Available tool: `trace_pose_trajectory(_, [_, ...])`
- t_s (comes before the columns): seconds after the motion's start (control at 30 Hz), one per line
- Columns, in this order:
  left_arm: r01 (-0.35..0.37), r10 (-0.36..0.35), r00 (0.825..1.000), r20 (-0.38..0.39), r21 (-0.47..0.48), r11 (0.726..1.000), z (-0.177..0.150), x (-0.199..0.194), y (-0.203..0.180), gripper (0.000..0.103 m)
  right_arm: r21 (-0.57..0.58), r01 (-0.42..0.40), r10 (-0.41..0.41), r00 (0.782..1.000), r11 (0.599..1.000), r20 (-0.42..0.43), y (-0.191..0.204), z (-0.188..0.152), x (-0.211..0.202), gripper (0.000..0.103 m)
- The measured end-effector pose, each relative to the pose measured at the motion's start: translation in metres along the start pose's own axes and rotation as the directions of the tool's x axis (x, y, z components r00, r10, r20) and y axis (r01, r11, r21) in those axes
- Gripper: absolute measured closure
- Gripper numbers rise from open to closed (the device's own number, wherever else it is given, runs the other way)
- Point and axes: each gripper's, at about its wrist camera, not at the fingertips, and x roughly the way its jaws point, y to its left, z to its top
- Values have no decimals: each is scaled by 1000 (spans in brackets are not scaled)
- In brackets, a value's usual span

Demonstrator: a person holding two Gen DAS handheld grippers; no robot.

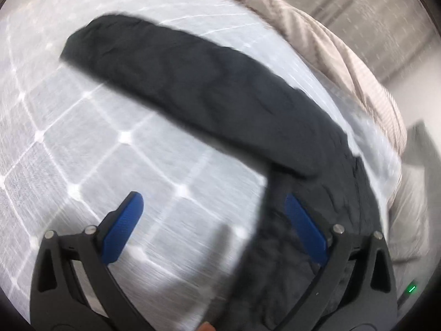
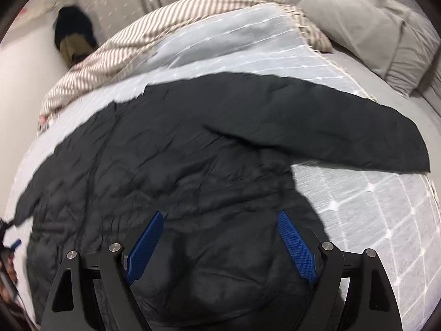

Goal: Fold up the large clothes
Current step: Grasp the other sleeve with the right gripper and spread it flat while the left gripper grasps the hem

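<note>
A large black quilted jacket [image 2: 171, 171] lies spread flat on a pale grey checked bedcover [image 2: 366, 207]. One sleeve [image 2: 330, 135] stretches out to the right in the right wrist view; in the left wrist view a sleeve [image 1: 193, 91] runs diagonally across the cover. My right gripper [image 2: 220, 220] hovers over the jacket's body with its jaws wide and nothing between the blue pads [image 2: 296, 245]. My left gripper [image 1: 215, 201] is open too, above the bedcover at the jacket's edge, with the right pad [image 1: 306, 229] over black fabric. Both views are motion-blurred.
A striped beige blanket [image 2: 115, 55] is bunched along the far side of the bed. A grey pillow [image 2: 366, 24] lies at the upper right. A dark object [image 2: 73, 35] sits by the wall. The other gripper and a hand [image 2: 8, 264] show at the left edge.
</note>
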Motion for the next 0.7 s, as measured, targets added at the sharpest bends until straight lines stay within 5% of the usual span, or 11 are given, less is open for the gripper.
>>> trace_pose_trajectory(0.1, [-3,2,1000,-6,-91,996,11,8,28,1,-38,36,-36,999,999,-12,5,-1,8,16])
trace_pose_trajectory(0.43, [39,-6,985,175,-187,982,52,22,51,4,-45,55,-55,998,997,4,10,3,16,16])
trace_pose_trajectory(0.5, [24,19,978,207,-204,979,62,23,59,14,-65,53,-52,999,996,8,15,3,17,16])
trace_pose_trajectory(0.57, [-27,81,970,228,-230,973,72,26,65,55,-86,42,-41,999,995,14,19,2,16,16])
trace_pose_trajectory(0.67, [-58,121,965,235,-260,964,83,24,68,95,-99,40,-38,999,994,16,22,1,16,16])
trace_pose_trajectory(0.7, [-55,123,960,250,-260,964,85,20,65,95,-101,41,-40,999,994,16,23,1,17,16])
